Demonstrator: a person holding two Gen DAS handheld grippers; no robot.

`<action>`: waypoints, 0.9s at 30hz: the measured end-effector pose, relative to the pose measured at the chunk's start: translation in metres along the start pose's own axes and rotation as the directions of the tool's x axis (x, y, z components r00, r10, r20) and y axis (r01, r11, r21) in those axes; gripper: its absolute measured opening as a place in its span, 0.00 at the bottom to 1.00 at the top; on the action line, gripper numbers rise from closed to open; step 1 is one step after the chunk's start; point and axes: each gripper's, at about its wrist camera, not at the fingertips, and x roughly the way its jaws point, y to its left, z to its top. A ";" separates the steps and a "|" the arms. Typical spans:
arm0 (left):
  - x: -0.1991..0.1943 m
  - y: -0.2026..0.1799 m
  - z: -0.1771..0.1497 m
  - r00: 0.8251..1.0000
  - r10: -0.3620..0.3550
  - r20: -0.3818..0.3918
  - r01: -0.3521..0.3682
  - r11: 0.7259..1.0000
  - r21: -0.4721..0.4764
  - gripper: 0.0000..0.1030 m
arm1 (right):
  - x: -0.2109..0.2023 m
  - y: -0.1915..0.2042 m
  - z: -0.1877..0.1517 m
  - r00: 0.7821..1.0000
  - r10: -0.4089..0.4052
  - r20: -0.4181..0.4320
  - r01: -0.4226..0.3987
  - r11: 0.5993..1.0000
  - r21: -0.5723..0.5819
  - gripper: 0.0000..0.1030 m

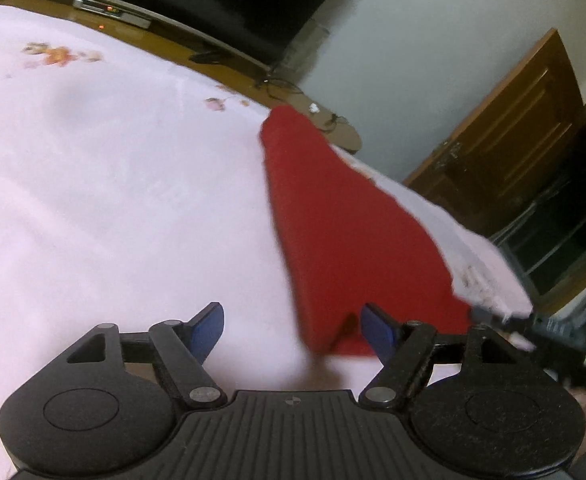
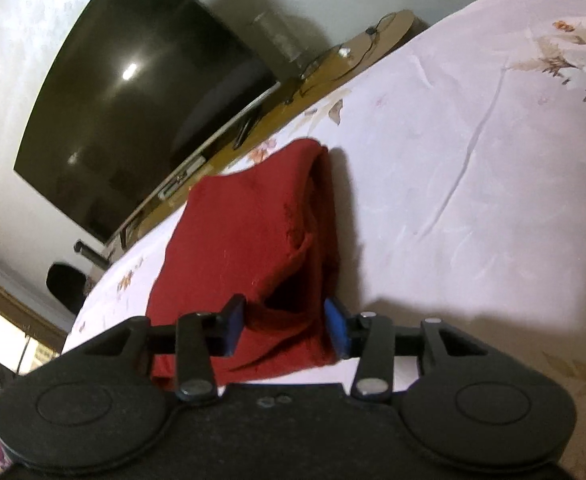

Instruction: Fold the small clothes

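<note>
A folded red cloth (image 1: 345, 232) lies on the pink flowered bedsheet (image 1: 113, 200). My left gripper (image 1: 293, 330) is open and hovers low over the sheet. The cloth's near corner lies just inside its right finger, and nothing is pressed between the pads. In the right wrist view the same red cloth (image 2: 245, 240) lies lengthwise ahead, its near end loosely bunched with a dark hollow in it. My right gripper (image 2: 285, 330) straddles that near end with the jaws partly apart; the blue pads (image 2: 337, 334) sit at the cloth's sides without squeezing it. The cloth rests on the bedsheet (image 2: 473, 160).
A large dark television (image 2: 141, 108) stands on a low wooden stand (image 2: 333, 68) with cables beyond the bed's far edge. A brown wooden door (image 1: 513, 132) and dark shelving (image 1: 565, 240) lie to the right. The bed's edge drops off close behind the cloth.
</note>
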 end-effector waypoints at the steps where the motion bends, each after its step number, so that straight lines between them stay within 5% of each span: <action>1: -0.003 0.001 -0.005 1.000 0.008 0.000 -0.008 1.000 0.009 0.72 | -0.001 -0.001 0.000 1.000 -0.001 0.006 0.001 1.000 0.010 0.42; 13: 0.026 -0.041 -0.008 0.990 0.131 0.052 -0.139 0.967 0.211 0.41 | 0.010 0.000 -0.016 1.000 -0.010 -0.012 0.011 0.993 0.117 0.41; 17: 0.024 -0.039 -0.011 0.994 0.092 0.064 -0.101 0.983 0.150 0.18 | 0.008 0.007 -0.014 1.000 -0.025 0.018 0.023 0.994 0.104 0.37; 20: 0.024 -0.028 -0.010 0.997 0.053 0.062 -0.056 0.997 0.048 0.16 | 0.011 0.016 -0.016 0.999 -0.042 0.008 0.042 0.998 0.043 0.30; 22: 0.023 -0.020 -0.012 0.997 0.024 0.078 -0.023 1.000 -0.013 0.14 | 0.016 0.016 -0.018 0.999 -0.033 -0.010 0.033 0.999 0.037 0.13; 25: 0.017 -0.022 -0.015 0.992 0.006 0.123 -0.006 1.000 0.003 0.14 | 0.006 0.016 -0.019 0.999 0.004 0.038 -0.005 0.999 0.051 0.11; 27: 0.023 -0.020 -0.019 0.996 0.040 0.085 -0.042 0.999 0.011 0.13 | -0.003 0.016 -0.022 0.998 0.003 0.067 -0.005 0.999 0.039 0.11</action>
